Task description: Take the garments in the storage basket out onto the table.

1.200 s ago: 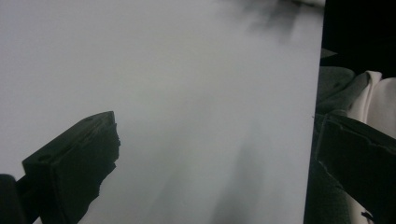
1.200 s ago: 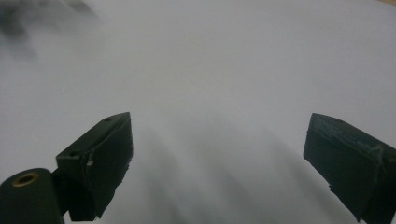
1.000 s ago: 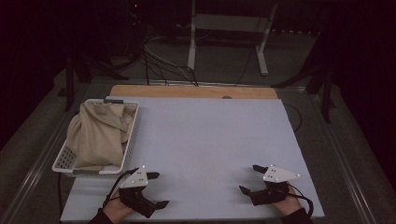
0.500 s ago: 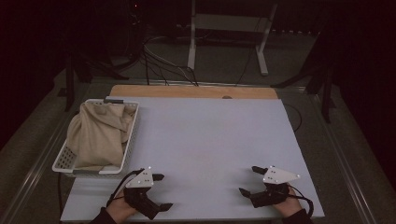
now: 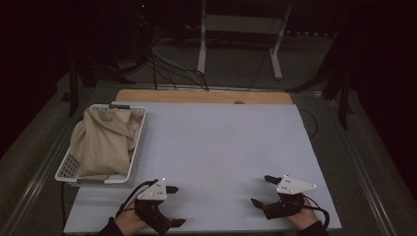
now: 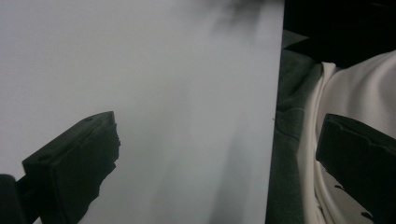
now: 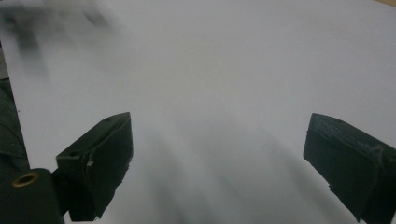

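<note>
The cloth (image 5: 105, 142) is the thing nearest your left tool (image 5: 173, 205): it lies bunched in the basket (image 5: 66, 172), just ahead of that tool and off to its left, apart from it. You can't see how it is folded; the beige heap covers most of the basket's floor and rises over its rim at the far end, and the dim light swallows its creases. The basket itself is white and slotted, and sits at the left edge of the tabletop (image 5: 221, 147).

Your left tool sits low near the tabletop's near edge with its jaws spread wide and nothing between them. In the left gripper view one jaw stands over the pale tabletop (image 6: 140, 93) and the other over a white fabric (image 6: 364, 93) past the tabletop's edge; what that fabric belongs to is hard to tell, since it is cut off by the frame. Your left hand is mostly cut off at the bottom of the high view.

Your right tool (image 5: 261, 191) sits well to the right of the left one, also near the near edge, jaws spread and holding nothing. The right gripper view is blurred; its jaws stand over bare tabletop (image 7: 224, 70).
</note>
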`<state>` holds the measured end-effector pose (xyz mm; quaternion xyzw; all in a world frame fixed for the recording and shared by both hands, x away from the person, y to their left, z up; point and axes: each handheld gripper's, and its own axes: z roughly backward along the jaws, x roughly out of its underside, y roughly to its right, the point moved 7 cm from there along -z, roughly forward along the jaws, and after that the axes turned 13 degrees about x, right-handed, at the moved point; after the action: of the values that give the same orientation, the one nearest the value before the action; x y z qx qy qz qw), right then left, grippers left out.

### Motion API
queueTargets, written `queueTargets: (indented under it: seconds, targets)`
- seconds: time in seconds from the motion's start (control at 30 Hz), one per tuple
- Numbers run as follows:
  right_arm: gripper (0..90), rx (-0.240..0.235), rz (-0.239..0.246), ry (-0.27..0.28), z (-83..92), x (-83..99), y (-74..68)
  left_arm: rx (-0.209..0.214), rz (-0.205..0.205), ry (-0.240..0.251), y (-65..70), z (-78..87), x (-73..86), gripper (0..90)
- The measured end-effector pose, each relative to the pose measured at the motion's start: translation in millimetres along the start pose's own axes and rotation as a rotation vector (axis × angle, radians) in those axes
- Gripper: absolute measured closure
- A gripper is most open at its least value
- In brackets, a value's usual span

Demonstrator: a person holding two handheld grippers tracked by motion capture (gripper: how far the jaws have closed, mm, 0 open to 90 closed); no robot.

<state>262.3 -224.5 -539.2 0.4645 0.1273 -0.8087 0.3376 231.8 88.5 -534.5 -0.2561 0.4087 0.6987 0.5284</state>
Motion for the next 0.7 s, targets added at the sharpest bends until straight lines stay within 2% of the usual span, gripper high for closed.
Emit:
queueTargets:
  seconds: [0.27, 0.4, 0.53, 0.7]
  targets:
    - [8.5, 0.0, -0.01, 0.01, 2.5, -3.0, -1.1, 0.001, -0.009, -0.006, 1.6, 1.0, -6.6, 0.2]
    - [8.6, 0.002, -0.018, 0.022, 4.2, -6.1, -1.8, 0.022, -0.016, -0.023, 6.3, 3.2, -11.2, 0.2]
    - [8.7, 0.006, -0.013, 0.021, 3.6, -6.7, -2.3, 0.039, -0.011, -0.006, 8.0, 9.0, -17.2, 0.2]
    - [8.7, 0.003, -0.02, 0.029, 4.5, -8.5, -3.2, 0.051, -0.01, -0.01, 8.6, 16.9, -25.1, 0.2]
